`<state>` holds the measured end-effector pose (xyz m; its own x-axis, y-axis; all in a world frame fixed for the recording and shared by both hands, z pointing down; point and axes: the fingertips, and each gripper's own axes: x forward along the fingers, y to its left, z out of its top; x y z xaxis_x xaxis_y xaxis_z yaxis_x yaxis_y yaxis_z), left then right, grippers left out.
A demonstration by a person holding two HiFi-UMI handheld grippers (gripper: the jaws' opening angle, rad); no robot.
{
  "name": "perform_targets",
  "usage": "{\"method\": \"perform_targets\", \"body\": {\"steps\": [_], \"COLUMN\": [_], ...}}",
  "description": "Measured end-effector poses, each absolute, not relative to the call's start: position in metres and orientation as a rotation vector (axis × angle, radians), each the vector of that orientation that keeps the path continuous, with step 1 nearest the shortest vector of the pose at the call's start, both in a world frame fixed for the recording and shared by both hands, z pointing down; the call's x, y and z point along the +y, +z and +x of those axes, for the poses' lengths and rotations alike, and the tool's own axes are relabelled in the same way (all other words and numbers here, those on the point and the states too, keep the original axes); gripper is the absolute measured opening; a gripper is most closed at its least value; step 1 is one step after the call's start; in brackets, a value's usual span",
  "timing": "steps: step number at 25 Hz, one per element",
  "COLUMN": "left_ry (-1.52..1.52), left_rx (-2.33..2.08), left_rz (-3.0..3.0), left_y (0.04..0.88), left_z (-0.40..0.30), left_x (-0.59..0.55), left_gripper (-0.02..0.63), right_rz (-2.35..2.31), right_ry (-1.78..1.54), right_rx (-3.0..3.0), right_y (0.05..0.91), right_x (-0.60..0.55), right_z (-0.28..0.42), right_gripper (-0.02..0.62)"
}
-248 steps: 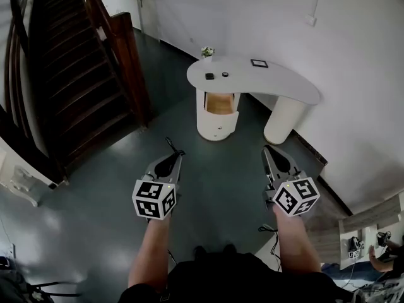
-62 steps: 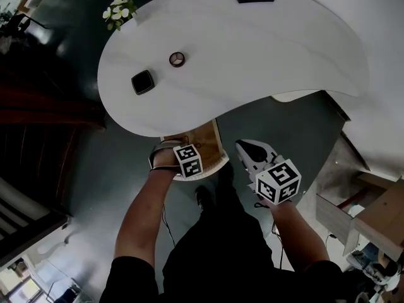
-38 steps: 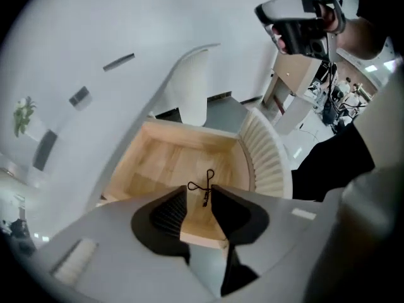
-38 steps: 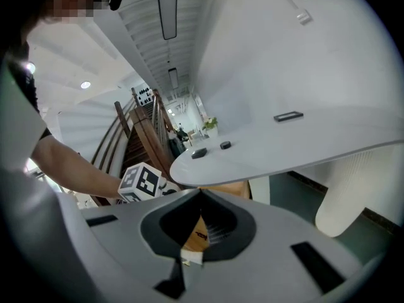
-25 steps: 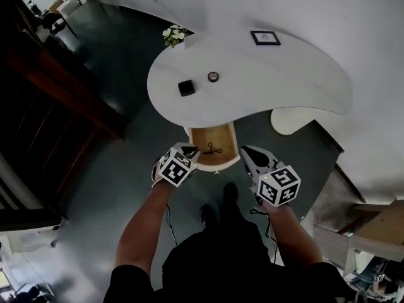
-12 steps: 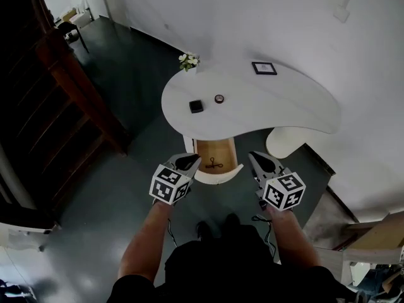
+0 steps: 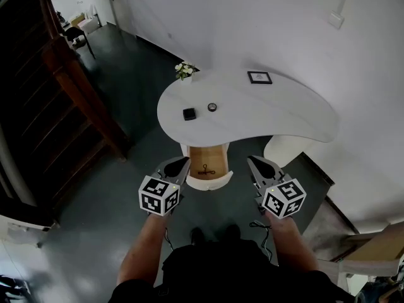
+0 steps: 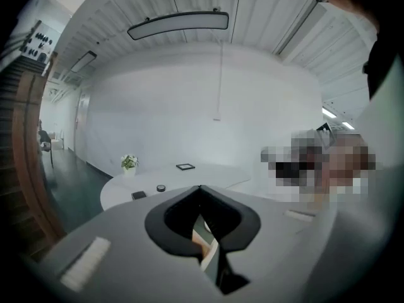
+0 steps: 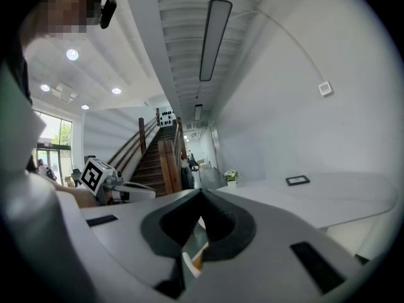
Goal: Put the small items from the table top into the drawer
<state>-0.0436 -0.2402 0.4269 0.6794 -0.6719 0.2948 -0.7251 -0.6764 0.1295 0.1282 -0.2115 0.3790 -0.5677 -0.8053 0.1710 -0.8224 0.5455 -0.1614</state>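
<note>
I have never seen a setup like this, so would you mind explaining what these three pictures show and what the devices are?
No robot here: a person holds a two-jaw gripper in each hand, each bearing a marker cube. The head view looks down from a camera on the person's head, showing the left gripper and right gripper. The other two views come from cameras riding on each gripper, looking along its jaws. Ahead stands a white curved table with a black square item, a small round item, a picture frame and flowers. Beneath it a wooden drawer stands open. Nothing is held: the right jaws are together, the left are just closing on nothing.
</note>
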Motion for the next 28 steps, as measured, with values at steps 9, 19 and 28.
{"method": "perform_targets", "body": {"steps": [9, 19, 28], "left_ry": [0.249, 0.223, 0.22], "left_rx": [-1.26, -1.418, -1.439], "left_rz": [2.604, 2.555, 2.522], "left_y": [0.396, 0.377, 0.386], "left_z": [0.01, 0.032, 0.003], "left_x": [-0.241, -0.244, -0.257], "left_gripper": [0.011, 0.011, 0.011], "right_rz": [1.388, 1.297, 1.255], "right_ry": [0.321, 0.282, 0.272], "right_rx": [-2.747, -2.825, -2.837], "right_y": [0.369, 0.36, 0.361], "right_x": [-0.211, -0.224, -0.24], "right_z": [0.206, 0.229, 0.197], "right_gripper": [0.009, 0.009, 0.009]}}
